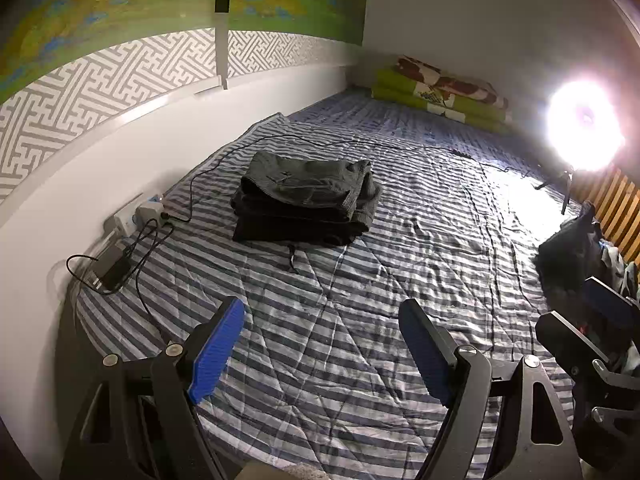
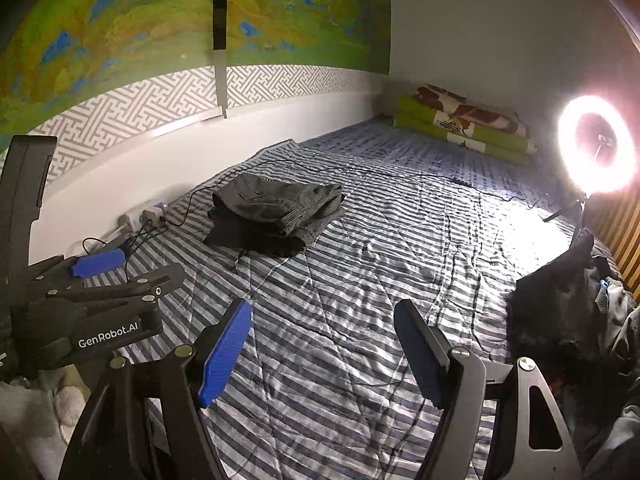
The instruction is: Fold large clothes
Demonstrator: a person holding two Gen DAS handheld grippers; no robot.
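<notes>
Folded dark grey garment (image 1: pixel 308 200): stacked in a compact pile on the striped bedspread (image 1: pixel 360 340), toward the wall side, presumably set aside as finished. Left hand-held gripper (image 1: pixel 320 344): jaws spread wide, empty, hovering low over bare bedding near the foot. Right hand-held gripper (image 2: pixel 324 348): likewise spread and holding nothing. Heap of unfolded dark clothes (image 2: pixel 560 312): piled at the right edge within reach, likely the next supply. Ring light (image 2: pixel 598 144): on a stand, lighting the work area. Charger and cables (image 1: pixel 116 268): beside the wall.
</notes>
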